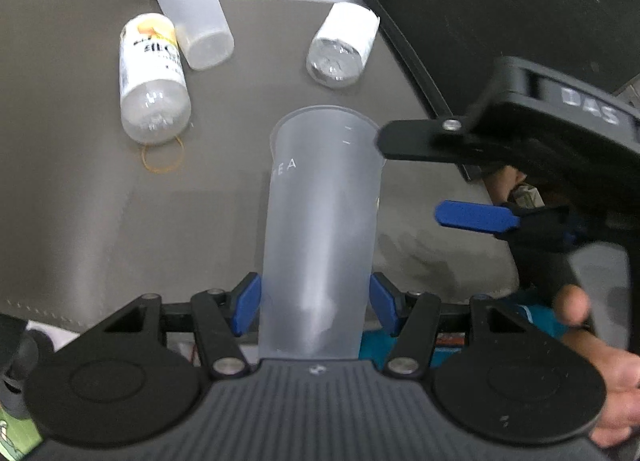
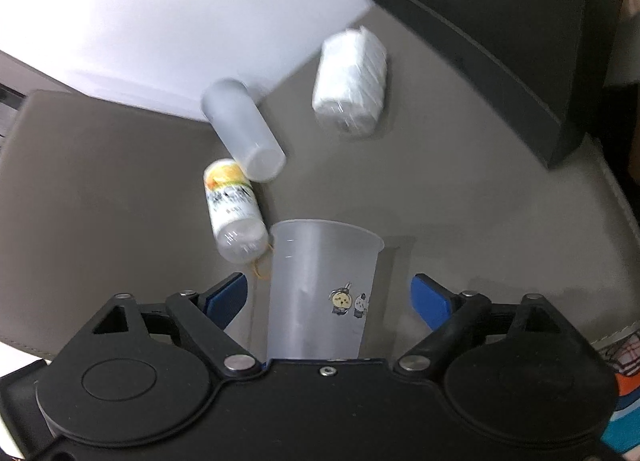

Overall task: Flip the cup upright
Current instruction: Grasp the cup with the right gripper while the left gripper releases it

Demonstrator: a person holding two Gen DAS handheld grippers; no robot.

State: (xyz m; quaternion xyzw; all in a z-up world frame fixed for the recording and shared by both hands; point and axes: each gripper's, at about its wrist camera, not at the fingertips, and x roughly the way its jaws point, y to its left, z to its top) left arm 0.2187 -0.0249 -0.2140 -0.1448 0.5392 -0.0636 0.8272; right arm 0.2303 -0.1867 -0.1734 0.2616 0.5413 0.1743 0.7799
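A tall frosted plastic cup point(image 1: 320, 229) with faint white lettering is held between the blue pads of my left gripper point(image 1: 316, 307), which is shut on its lower part; its open rim points away from the camera. The same cup point(image 2: 320, 285), with small cartoon stickers, shows in the right wrist view. My right gripper point(image 2: 330, 301) is open, its blue pads standing apart on either side of the cup without touching it. In the left wrist view the right gripper point(image 1: 424, 177) sits to the right of the cup's rim.
A grey mat point(image 1: 80, 201) carries a second frosted cup lying on its side point(image 1: 192, 9), a lying bottle with a yellow label point(image 1: 152, 77), a lying bottle with a white label point(image 1: 344, 45) and a rubber band point(image 1: 164, 157). A dark box point(image 1: 500, 1) stands at the right.
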